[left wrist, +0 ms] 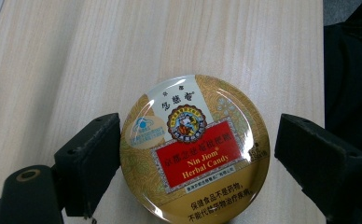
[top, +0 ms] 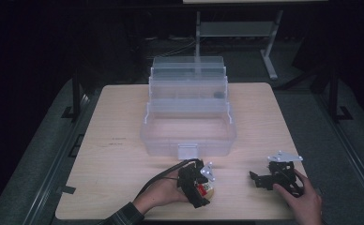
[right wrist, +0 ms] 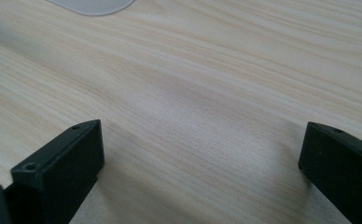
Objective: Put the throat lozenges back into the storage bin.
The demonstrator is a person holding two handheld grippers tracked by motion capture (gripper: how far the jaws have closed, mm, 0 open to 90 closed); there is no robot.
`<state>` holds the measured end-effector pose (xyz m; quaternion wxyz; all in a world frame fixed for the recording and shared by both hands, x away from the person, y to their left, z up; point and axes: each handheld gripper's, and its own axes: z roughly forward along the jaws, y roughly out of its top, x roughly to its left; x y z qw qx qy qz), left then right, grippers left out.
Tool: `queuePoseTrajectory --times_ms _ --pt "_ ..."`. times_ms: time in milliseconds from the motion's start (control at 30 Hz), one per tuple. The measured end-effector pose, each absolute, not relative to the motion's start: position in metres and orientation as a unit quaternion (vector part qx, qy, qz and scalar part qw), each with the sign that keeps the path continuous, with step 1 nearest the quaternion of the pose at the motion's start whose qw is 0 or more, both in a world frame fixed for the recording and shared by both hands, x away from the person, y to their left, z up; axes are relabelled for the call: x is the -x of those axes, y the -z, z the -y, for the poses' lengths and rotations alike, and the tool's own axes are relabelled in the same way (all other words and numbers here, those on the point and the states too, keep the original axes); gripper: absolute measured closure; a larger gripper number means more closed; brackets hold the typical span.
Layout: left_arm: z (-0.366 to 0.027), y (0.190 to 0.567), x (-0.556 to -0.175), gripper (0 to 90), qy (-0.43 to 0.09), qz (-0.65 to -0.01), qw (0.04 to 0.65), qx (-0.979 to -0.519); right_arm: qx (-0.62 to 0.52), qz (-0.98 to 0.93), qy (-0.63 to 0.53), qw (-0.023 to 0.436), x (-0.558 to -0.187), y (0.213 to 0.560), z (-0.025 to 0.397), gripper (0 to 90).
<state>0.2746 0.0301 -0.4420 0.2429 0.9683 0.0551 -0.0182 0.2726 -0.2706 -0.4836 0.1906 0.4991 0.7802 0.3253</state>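
Observation:
A round gold tin (left wrist: 195, 149) with a red "Nin Jiom Herbal Candy" label lies flat on the wooden table (top: 119, 122) near its front edge. My left gripper (left wrist: 198, 135) is open and straddles it. One jaw is at the tin's rim and the other stands a little clear of it. From the high view the tin (top: 208, 189) peeks out beside the left gripper (top: 196, 185), held by a hand. My right gripper (top: 260, 180) rests open at the front right, and in its own view the right gripper (right wrist: 202, 140) has bare wood between its jaws.
A clear plastic tiered box (top: 188, 136) stands open in the middle of the table, its trays stepped toward the back. A small dark item (top: 217, 95) lies in an upper tray. A corner of the clear box (right wrist: 93, 4) shows ahead of the right gripper.

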Motion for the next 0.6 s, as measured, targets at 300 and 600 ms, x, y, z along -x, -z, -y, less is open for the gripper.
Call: queuePoseTrajectory --times_ms 300,600 --pt "-0.0283 0.4475 -0.275 14.2 0.012 -0.057 0.232 -0.971 -0.499 -0.78 -0.325 0.191 -0.2725 0.4836 0.2705 0.0" --pt "-0.0267 0.4508 -0.2745 15.5 0.01 -0.057 0.227 -0.972 -0.499 -0.78 -0.325 0.191 -0.2725 0.4837 0.2705 0.0"
